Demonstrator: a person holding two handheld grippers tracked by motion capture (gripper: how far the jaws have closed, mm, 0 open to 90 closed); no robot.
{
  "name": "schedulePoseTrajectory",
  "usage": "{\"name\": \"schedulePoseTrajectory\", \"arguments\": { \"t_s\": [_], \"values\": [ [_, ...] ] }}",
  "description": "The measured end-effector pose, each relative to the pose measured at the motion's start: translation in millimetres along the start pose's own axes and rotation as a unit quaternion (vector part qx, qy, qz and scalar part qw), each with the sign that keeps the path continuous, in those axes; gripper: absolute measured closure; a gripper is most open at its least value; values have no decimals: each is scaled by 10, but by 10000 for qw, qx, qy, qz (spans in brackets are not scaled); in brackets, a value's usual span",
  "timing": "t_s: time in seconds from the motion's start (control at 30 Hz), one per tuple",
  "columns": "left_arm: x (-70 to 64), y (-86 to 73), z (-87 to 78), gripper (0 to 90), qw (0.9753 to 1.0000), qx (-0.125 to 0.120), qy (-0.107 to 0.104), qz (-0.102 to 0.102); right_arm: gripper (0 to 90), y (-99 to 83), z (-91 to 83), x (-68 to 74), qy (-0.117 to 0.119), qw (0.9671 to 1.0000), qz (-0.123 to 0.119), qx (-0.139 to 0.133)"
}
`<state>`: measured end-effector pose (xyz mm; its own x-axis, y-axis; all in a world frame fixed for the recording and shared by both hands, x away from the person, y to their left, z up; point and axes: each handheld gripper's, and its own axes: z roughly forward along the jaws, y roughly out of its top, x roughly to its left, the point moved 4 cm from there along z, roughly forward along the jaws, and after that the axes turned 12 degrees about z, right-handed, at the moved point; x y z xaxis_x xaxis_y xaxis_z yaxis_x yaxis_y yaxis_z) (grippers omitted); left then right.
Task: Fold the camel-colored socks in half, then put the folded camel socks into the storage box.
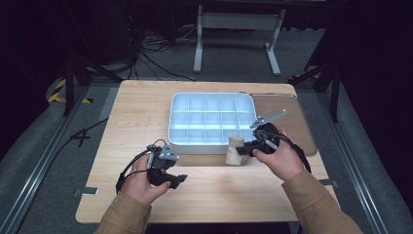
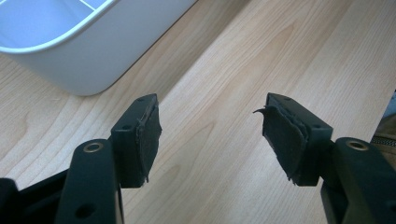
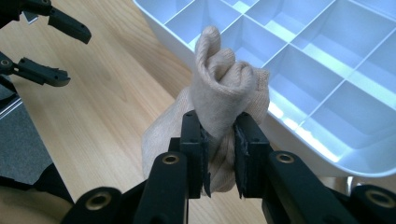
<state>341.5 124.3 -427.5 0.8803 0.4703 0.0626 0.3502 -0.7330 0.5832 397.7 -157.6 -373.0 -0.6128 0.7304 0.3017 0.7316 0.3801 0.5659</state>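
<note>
A beige rolled sock (image 3: 226,88) is pinched between the two black jaws of my right gripper (image 3: 219,135), which is shut on it. The sock (image 1: 236,150) hangs just in front of the near right edge of the white divided tray (image 1: 175,117). My right gripper (image 1: 249,147) sits to the sock's right. Lower left on the table, my left gripper (image 1: 182,179) is open with nothing between its jaws. Bare wood lies under that left gripper (image 2: 210,135), and the tray's corner (image 2: 70,65) is ahead of it. The left gripper (image 3: 60,51) also appears at the upper left of the right gripper view.
The tray (image 3: 355,158) holds several empty compartments. A wooden table (image 1: 136,112) carries everything, with a darker mat (image 1: 282,114) under the tray's right side. Beyond the table are floor cables (image 1: 156,53) and a white desk frame (image 1: 238,29).
</note>
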Motion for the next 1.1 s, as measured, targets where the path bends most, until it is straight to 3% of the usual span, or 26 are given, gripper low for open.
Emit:
{"name": "schedulePoseTrajectory", "arguments": {
  "t_s": [0.33, 0.7, 1.1],
  "values": [
    [1, -1, -6, 377, 10000, 26, -6, 0, 762, 72, -48, -135, -140, 9999, 53, -58],
    [11, -16, -6, 377, 10000, 13, 18, -26, 761, 229, -94, -411, -408, 9990, 171, -96],
    [12, -37, -15, 374, 10000, -23, 38, -67, 759, 362, -108, -595, -553, 9981, 241, -92]
  ]
}}
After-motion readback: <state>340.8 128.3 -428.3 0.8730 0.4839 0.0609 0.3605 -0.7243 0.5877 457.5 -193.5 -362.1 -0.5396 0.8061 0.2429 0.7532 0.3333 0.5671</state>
